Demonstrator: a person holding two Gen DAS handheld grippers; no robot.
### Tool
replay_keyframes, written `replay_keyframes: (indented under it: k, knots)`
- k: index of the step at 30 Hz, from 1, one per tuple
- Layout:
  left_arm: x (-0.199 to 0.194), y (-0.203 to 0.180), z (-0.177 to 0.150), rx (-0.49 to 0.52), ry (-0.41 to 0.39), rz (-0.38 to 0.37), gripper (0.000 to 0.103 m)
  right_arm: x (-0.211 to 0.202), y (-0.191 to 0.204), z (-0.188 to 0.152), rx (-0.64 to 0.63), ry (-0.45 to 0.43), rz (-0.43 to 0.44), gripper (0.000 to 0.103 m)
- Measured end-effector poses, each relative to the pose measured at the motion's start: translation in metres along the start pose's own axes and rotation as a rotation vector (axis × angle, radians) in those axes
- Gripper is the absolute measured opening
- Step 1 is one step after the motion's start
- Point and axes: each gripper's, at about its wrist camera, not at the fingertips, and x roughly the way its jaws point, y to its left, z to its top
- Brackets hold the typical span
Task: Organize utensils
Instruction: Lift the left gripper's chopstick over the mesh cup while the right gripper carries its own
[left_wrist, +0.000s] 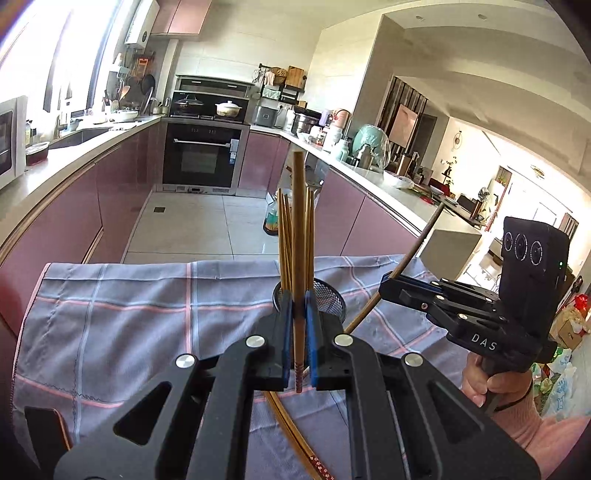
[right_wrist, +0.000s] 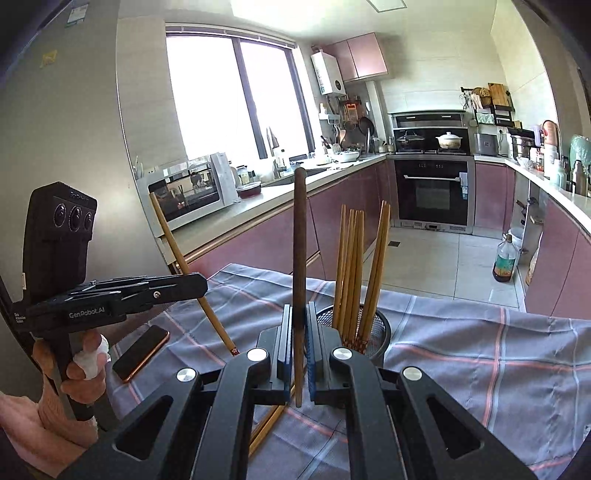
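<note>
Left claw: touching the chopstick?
Touching. In the left wrist view the left claw has its blue pads clamped on the light chopstick, no gap either side.

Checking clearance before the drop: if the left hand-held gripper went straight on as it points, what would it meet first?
Probably the mesh holder with its chopsticks, just ahead of the left hand-held gripper; depth is unclear.

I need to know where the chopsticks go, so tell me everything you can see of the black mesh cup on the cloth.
The mesh cup is a small round holder of black wire mesh with a solid rim. It stands upright on the checked grey cloth, just beyond both claws. Several light wooden chopsticks stand in it, leaning on its rim. Its base is hidden behind the claws.
</note>
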Motion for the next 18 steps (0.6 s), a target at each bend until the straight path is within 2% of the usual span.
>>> replay_keyframes:
  k: [12, 18]
  knots:
    - [0.0, -0.018, 0.055, 0.037, -0.083, -0.001, 0.007, -0.016, -0.002, 0.043, -0.054, -0.104, -0.036, 0.005]
    - [0.01, -0.023, 0.07, 0.037, -0.088, 0.009, 0.007, -0.015, -0.01, 0.058, -0.053, -0.136, -0.047, 0.005]
